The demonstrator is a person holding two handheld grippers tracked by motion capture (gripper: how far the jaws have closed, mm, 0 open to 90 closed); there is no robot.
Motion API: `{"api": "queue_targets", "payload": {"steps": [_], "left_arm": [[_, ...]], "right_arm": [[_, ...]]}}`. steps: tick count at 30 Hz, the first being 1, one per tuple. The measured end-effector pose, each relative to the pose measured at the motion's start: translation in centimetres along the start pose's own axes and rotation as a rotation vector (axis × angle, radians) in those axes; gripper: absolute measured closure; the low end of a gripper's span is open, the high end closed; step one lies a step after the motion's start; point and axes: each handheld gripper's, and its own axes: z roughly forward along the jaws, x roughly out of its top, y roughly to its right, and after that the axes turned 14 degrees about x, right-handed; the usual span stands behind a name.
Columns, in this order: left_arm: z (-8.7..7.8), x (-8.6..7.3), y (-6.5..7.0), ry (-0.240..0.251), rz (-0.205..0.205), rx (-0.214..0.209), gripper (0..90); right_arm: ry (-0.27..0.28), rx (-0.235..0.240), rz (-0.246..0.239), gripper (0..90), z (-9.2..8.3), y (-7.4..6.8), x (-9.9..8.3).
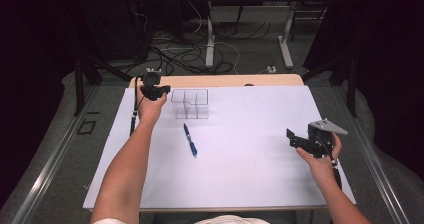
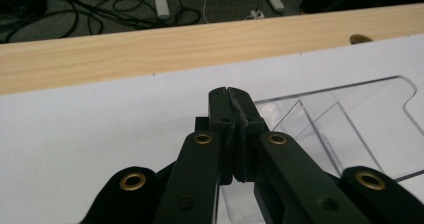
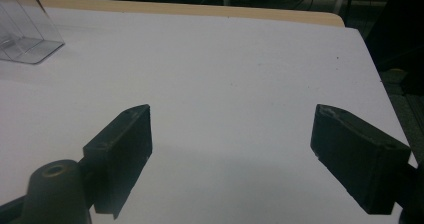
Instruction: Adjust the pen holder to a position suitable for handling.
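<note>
Left tool [image 1: 162, 90] at far-left of counter [image 1: 250, 149], jaws pressed together, just beside a clear box [image 1: 190, 104]; whether they nip its wall is hard to make out. Box's dividers faint through plastic. Right tool [image 1: 292, 138] spread wide above bare right side. Blue pen [image 1: 190, 140] lies between, untouched.

No writing reads anywhere; no label, brand, number or sign is legible on any surface in these views.

Left gripper [image 2: 231, 92] jaws pressed together; right gripper [image 3: 232, 134] jaws spread wide.
</note>
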Motion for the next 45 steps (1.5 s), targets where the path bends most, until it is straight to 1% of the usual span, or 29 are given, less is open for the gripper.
{"api": "queue_targets", "payload": {"steps": [1, 5, 7, 8, 10, 12, 14, 15, 16, 17, 18, 21, 22, 23, 25, 26, 27, 28, 29, 30, 32, 33, 36, 37, 38, 40, 41, 43, 45], "left_arm": [[0.0, 0.0, 0.0, 0.0, 0.0, 0.0, 89.7], [0.7, -0.3, 0.3, -0.038, 0.006, -0.004, 89.8], [0.7, -0.3, 0.4, -0.041, 0.008, -0.007, 89.8], [0.8, -0.4, 0.5, -0.046, 0.004, 0.002, 89.8], [0.9, -0.4, 0.6, -0.051, -0.003, 0.007, 89.8], [0.9, -0.5, 0.5, -0.059, -0.01, -0.005, 89.8], [1.0, -0.6, 0.5, -0.055, -0.011, 0.0, 89.8], [0.9, -0.6, 0.5, -0.058, -0.018, 0.0, 89.8], [1.0, -0.7, 0.5, -0.047, -0.029, -0.003, 89.8], [1.0, -0.8, 0.5, -0.047, -0.033, -0.004, 89.8], [1.0, -0.8, 0.5, -0.047, -0.033, -0.004, 89.8], [0.9, -0.8, 0.6, -0.05, -0.03, -0.015, 89.9], [0.8, -0.8, 0.8, -0.056, -0.026, -0.019, 89.8], [0.9, -0.8, 1.0, -0.051, -0.026, -0.017, 89.9], [0.8, -0.8, 1.2, -0.053, -0.023, -0.02, 89.9], [0.8, -0.8, 1.3, -0.058, -0.011, -0.03, 89.9], [0.8, -0.8, 1.5, -0.052, -0.014, -0.027, 89.8], [0.8, -0.8, 1.6, -0.052, -0.006, -0.028, 89.9], [0.7, -0.9, 2.1, -0.05, -0.016, -0.028, 89.9], [0.7, -0.9, 2.1, -0.05, -0.016, -0.028, 89.9], [0.6, -0.9, 2.4, -0.05, -0.01, -0.023, 89.9], [0.5, -0.9, 2.5, -0.054, 0.002, -0.02, 89.9], [0.3, -1.1, 3.2, -0.052, -0.013, -0.026, 89.8], [0.3, -1.2, 3.3, -0.054, -0.018, -0.028, 89.8], [0.2, -1.3, 3.5, -0.052, -0.032, -0.032, 89.9], [0.0, -1.3, 3.7, -0.063, -0.021, -0.031, 89.8], [-0.2, -1.4, 4.0, -0.075, -0.015, -0.038, 89.8], [-0.3, -1.4, 4.1, -0.072, -0.012, -0.042, 89.9], [-0.5, -1.5, 4.3, -0.08, -0.004, -0.04, 89.9]], "right_arm": [[0.02, 0.0, -0.002, 16.4, 0.2, 0.0, -0.1], [0.021, 0.005, 0.004, 16.4, 0.2, -0.1, -0.1], [0.018, 0.007, 0.011, 16.4, 0.3, -0.1, -0.1], [0.015, 0.007, 0.011, 16.4, 0.3, -0.1, -0.1], [0.013, 0.008, 0.006, 16.4, 0.3, 0.0, -0.1], [0.012, 0.009, 0.014, 16.4, 0.3, -0.1, -0.2], [0.012, 0.01, 0.013, 16.4, 0.4, -0.1, -0.2], [0.012, 0.01, 0.013, 16.4, 0.4, -0.1, -0.2], [0.007, 0.007, 0.015, 16.4, 0.3, -0.2, -0.2], [0.011, 0.01, 0.014, 16.4, 0.4, -0.2, -0.2], [0.011, 0.003, 0.014, 16.4, 0.4, -0.2, -0.2], [0.009, 0.006, 0.012, 16.4, 0.4, -0.2, -0.2], [0.004, 0.01, 0.013, 16.4, 0.5, -0.2, -0.2], [0.004, 0.011, 0.003, 16.4, 0.5, -0.1, -0.2], [0.008, 0.014, 0.0, 16.4, 0.5, -0.1, -0.2], [0.007, 0.016, 0.0, 16.4, 0.5, -0.2, -0.2], [0.007, 0.015, 0.003, 16.4, 0.5, -0.2, -0.2], [0.007, 0.016, -0.001, 16.4, 0.5, -0.2, -0.2], [0.006, 0.016, 0.0, 16.4, 0.5, -0.2, -0.2], [0.007, 0.015, 0.0, 16.5, 0.5, -0.2, -0.2], [0.007, 0.017, 0.0, 16.5, 0.5, -0.2, -0.2], [0.007, 0.017, 0.0, 16.5, 0.5, -0.2, -0.2], [0.001, 0.014, 0.009, 16.5, 0.4, -0.3, -0.1], [0.0, 0.012, 0.001, 16.5, 0.4, -0.2, -0.1], [0.009, 0.018, 0.004, 16.5, 0.5, -0.2, -0.2], [0.007, 0.016, 0.003, 16.6, 0.5, -0.2, -0.2], [0.005, 0.019, 0.005, 16.5, 0.5, -0.2, -0.2], [0.004, 0.019, 0.003, 16.6, 0.5, -0.3, -0.2], [0.005, 0.02, 0.01, 16.6, 0.5, -0.4, -0.2]]}}
